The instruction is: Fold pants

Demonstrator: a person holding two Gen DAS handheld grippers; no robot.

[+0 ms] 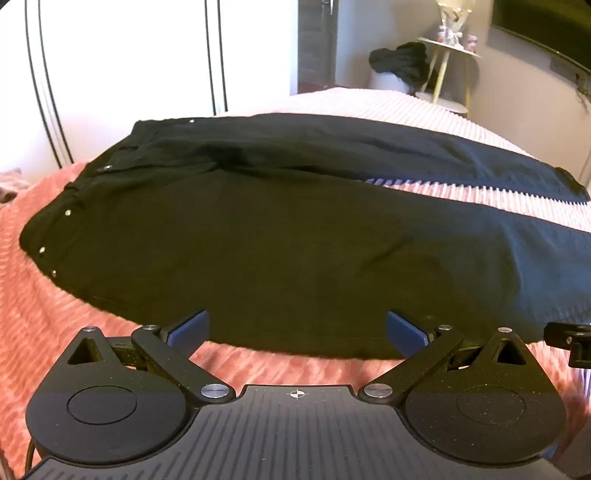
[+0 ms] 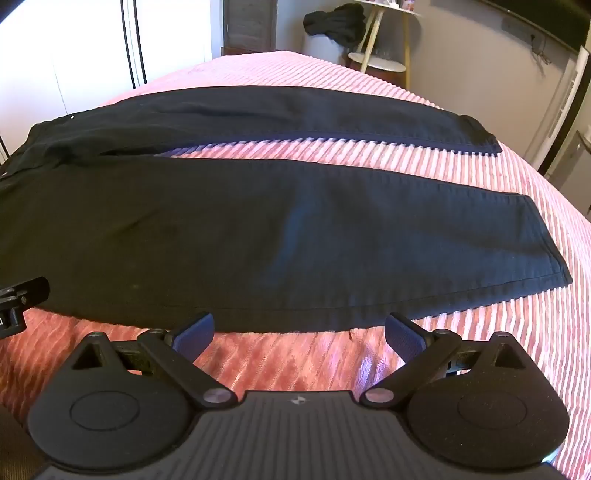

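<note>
Between the spread blue pads of the left gripper (image 1: 297, 332) lies only the near hem-side edge of the black pants (image 1: 258, 240); its jaws stand wide apart and hold nothing. Just to its right, the right gripper (image 2: 299, 332) is likewise wide open and empty, poised at the near edge of the closer leg. Nothing stands between either claw and the cloth. One pair of pants lies flat on the pink ribbed bedspread (image 2: 443, 110) straight ahead of both claws, waistband off to the left, two legs running right with a strip of bedspread showing between them. Beyond the bed's far side stand one round side table (image 2: 376, 44) and one dark garment heap (image 2: 334, 22), well apart from the claws.
</note>
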